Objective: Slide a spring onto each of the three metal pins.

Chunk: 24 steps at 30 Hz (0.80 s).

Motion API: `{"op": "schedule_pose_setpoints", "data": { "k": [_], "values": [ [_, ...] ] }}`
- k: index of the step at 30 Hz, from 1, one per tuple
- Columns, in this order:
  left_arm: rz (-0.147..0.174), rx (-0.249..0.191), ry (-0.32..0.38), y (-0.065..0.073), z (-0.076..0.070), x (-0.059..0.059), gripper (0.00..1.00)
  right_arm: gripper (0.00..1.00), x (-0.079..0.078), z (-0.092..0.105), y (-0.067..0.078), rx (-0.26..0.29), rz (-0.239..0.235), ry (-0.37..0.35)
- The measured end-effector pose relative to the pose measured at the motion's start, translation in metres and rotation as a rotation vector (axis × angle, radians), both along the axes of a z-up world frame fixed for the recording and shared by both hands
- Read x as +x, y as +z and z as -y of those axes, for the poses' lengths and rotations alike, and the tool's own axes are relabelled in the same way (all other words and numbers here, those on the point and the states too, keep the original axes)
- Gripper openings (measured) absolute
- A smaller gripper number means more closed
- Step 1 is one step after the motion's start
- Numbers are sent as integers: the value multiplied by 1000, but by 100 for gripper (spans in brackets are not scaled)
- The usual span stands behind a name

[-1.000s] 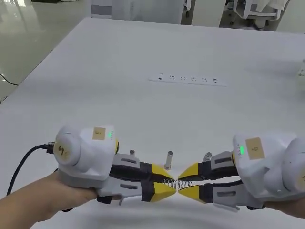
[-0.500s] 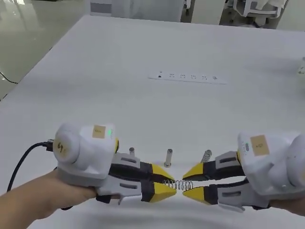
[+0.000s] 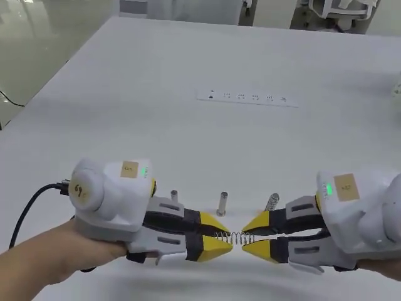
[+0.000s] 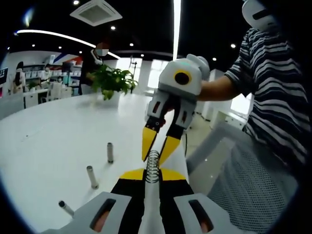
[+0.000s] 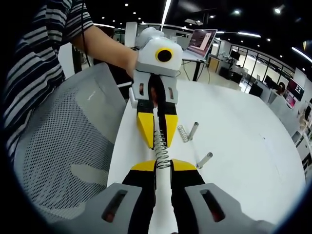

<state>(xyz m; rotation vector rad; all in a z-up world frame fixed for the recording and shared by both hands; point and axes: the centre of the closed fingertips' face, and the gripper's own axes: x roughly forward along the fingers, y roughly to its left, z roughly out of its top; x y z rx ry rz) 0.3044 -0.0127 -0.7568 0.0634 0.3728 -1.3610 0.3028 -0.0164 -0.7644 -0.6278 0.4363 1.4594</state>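
white table (image 3: 188,63), spring (image 3: 236,237) held level — axis left-to-right

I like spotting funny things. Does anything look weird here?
Yes: the spring hangs level in the air, pinched at one end by the left gripper and at the other by the right gripper. A second spring leans loose beside a pin.

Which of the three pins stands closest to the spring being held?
The middle pin, directly behind the spring held between the jaws; the left pin and right pin sit farther out to either side.
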Motion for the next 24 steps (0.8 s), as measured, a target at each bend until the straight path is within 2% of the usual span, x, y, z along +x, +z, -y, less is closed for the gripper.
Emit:
{"op": "schedule_pose_setpoints", "data": {
  "k": [5, 14, 24],
  "values": [
    [1, -5, 2, 1, 0, 0, 2, 7, 0, -1, 6, 1, 12, 11],
    [2, 10, 3, -2, -4, 0, 2, 7, -2, -7, 15, 3, 25, 38],
    [4, 12, 1, -2, -4, -1, 2, 7, -4, -11, 23, 15, 20, 54]
  ]
}}
